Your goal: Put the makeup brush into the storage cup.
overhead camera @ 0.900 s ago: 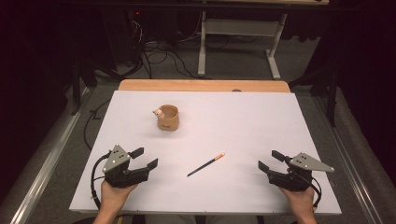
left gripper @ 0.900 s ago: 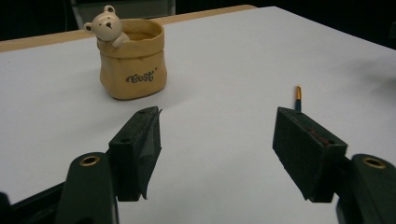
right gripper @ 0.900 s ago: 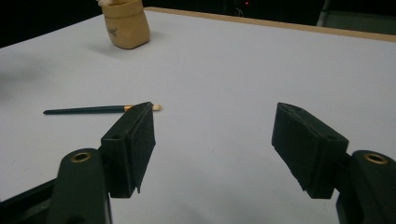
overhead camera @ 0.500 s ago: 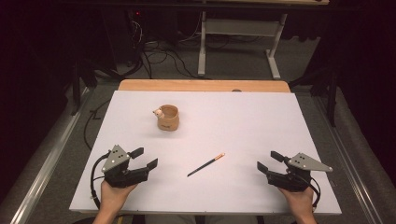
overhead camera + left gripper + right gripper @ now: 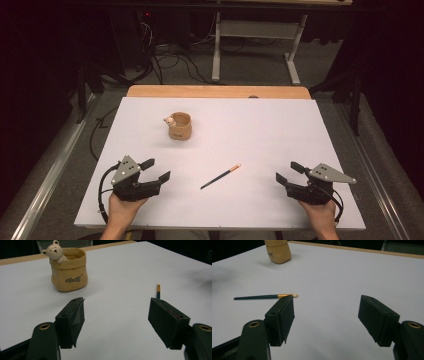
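A thin dark paintbrush (image 5: 220,176) with an orange ferrule lies on the white table (image 5: 260,130), midway between my two grippers. In the right gripper view the paintbrush (image 5: 259,297) lies ahead to the left; the left gripper view catches its tip (image 5: 158,288) behind one jaw. A tan pot with a small bear figure (image 5: 179,125) stands upright farther back, left of centre; it is also in the left gripper view (image 5: 68,269). My left gripper (image 5: 155,170) rests near the front left, open and holding nothing. My right gripper (image 5: 289,173) rests near the front right, open and holding nothing.
A wooden strip (image 5: 218,91) runs along the table's far edge. Beyond it stand a metal stand (image 5: 255,45) and cables (image 5: 170,55) on the dark floor. A metal rail (image 5: 47,170) runs along the left side of the table.
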Demonstrator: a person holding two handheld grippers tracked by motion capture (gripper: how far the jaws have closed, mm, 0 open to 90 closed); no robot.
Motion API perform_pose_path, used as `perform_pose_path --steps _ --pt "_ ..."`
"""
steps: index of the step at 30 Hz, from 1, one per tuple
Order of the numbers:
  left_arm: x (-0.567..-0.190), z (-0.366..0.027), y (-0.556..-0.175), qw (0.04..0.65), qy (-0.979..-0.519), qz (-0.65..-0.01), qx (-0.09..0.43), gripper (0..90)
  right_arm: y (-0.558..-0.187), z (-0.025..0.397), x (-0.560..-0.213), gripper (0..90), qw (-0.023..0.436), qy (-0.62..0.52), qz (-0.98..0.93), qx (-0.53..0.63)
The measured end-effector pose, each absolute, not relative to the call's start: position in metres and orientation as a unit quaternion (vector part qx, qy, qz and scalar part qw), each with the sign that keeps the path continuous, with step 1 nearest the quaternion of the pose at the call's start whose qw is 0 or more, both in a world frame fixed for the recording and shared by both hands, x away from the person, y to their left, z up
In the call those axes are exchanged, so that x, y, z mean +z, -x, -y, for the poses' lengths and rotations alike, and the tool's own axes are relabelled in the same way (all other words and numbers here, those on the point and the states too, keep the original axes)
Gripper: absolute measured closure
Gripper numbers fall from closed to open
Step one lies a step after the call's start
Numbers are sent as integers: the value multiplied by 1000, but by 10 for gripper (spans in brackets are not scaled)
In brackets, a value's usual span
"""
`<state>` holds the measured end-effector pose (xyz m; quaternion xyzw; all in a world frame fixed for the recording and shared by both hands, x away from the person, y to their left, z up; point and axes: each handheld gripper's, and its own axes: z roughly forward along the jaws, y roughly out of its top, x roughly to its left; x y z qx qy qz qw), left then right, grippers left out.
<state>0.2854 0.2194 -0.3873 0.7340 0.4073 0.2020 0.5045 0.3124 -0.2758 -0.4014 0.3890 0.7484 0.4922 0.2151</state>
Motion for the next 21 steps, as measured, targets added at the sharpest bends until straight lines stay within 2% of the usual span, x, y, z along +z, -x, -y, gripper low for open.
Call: perform_pose_path --steps 10,21 --pt "-384 -210 -288 513 -741 -395 178 283 -314 276 -403 310 210 -390 -751 489" --pt "-372 -189 -296 507 -760 -366 178 281 -313 277 -402 313 209 -396 -747 492"
